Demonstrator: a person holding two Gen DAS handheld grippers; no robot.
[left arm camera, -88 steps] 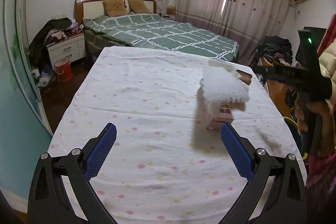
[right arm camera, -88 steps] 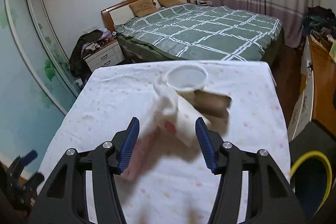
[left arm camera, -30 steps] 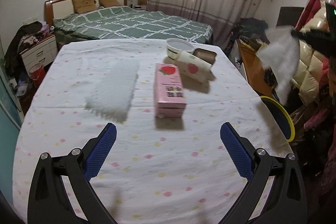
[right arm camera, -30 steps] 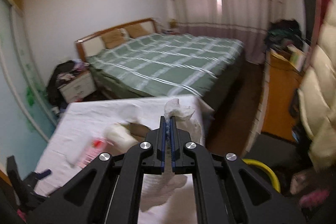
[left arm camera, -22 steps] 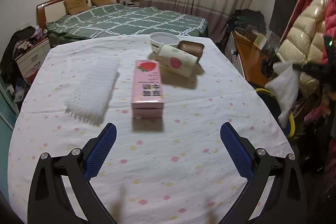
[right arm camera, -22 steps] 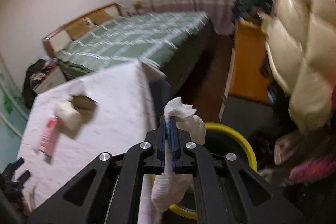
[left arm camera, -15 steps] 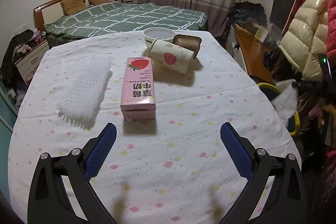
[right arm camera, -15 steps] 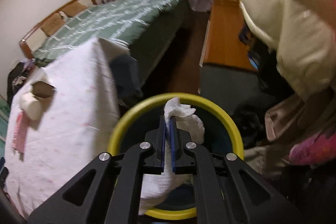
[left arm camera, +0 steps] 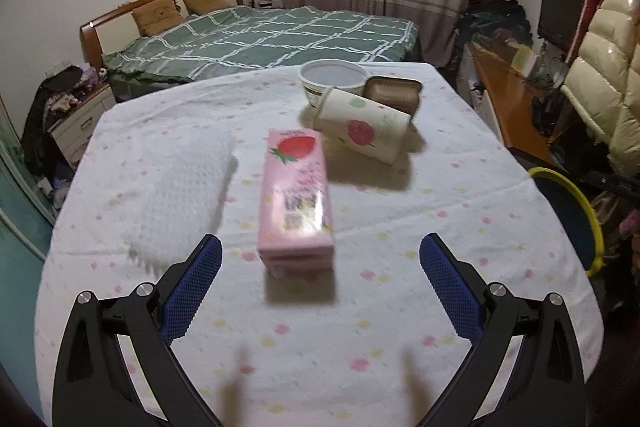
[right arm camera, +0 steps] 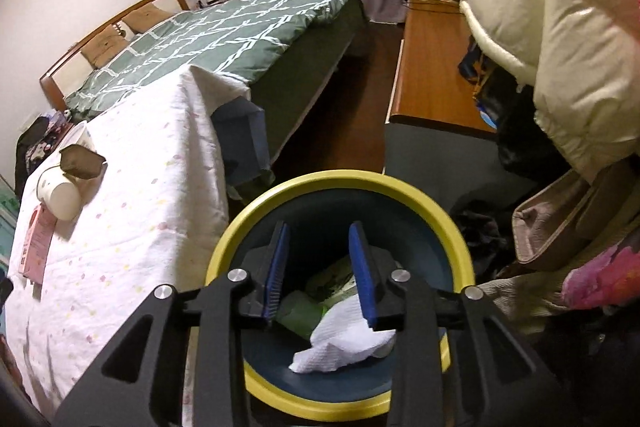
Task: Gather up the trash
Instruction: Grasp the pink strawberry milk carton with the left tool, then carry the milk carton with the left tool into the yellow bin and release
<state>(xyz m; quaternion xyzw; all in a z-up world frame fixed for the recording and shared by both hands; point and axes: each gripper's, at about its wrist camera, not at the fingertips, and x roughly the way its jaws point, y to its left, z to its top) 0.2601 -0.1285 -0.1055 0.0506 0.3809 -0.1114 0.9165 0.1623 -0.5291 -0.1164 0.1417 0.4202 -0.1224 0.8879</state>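
Note:
My right gripper (right arm camera: 320, 243) hangs over the yellow-rimmed blue bin (right arm camera: 240, 231), its jaws opening with nothing between the pads. A white tissue (right arm camera: 340, 339) lies inside the bin on other trash. My left gripper (left arm camera: 318, 259) stands open low over the table, just short of a pink strawberry milk carton (left arm camera: 295, 191) lying flat. Beyond the carton a paper cup (left arm camera: 366, 133) lies on its side, with a white bowl (left arm camera: 334, 77) and a brown tray (left arm camera: 394, 91) behind. A white foam sheet (left arm camera: 180, 187) lies to the left.
The table wears a white dotted cloth (left arm camera: 360, 327). The bin (left arm camera: 576, 211) stands on the floor off its right edge. A green checked bed (left arm camera: 272, 39) lies behind, a wooden desk (right arm camera: 432, 67) and a cream puffy jacket (right arm camera: 560, 19) to the right.
The right gripper came down over the bin, opened and let the tissue fall in. The left gripper moved closer to the pink carton.

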